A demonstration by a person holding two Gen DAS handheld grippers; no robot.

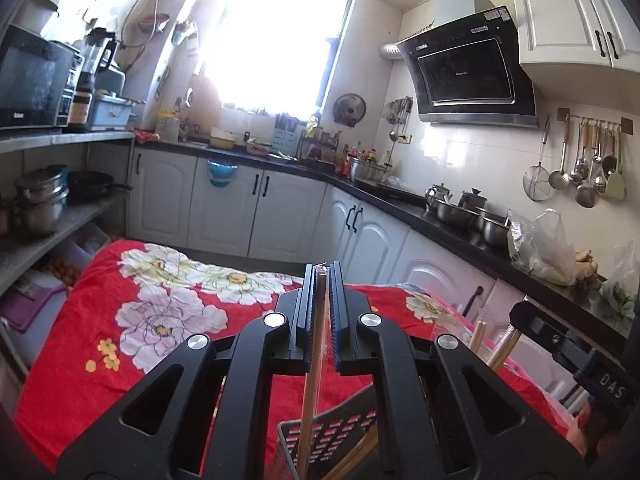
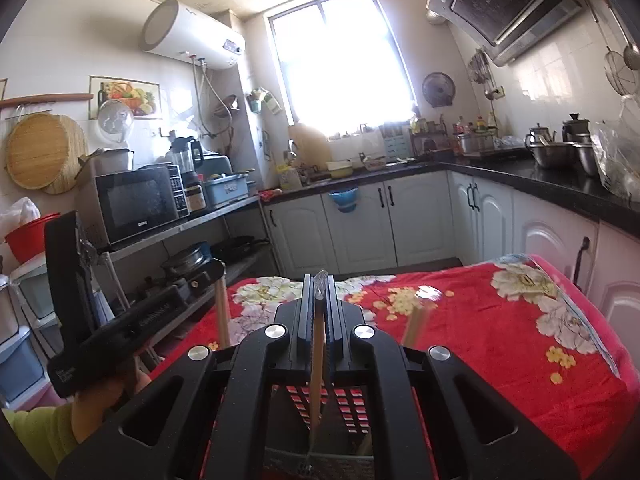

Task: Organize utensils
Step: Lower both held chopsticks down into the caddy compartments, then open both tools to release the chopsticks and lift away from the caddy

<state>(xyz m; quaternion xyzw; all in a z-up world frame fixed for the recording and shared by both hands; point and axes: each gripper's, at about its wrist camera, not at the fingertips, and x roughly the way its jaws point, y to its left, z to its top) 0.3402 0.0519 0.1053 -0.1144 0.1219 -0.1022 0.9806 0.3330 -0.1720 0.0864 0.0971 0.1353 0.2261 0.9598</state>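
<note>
We hold a wrapped pair of chopsticks (image 1: 316,344) pinched upright in the left gripper (image 1: 322,280), and the right gripper (image 2: 319,292) is clamped on another wrapped pair (image 2: 318,356), both hanging down toward the perforated basket (image 1: 340,436) that sits on the red floral cloth (image 1: 120,320). We judge these sticks light, stiff and slim, with a clear sleeve that looks slick, so they could pivot or slide between the pads. We think a hold near the upper end, as now, lets the lower tips lead into the basket.
</note>
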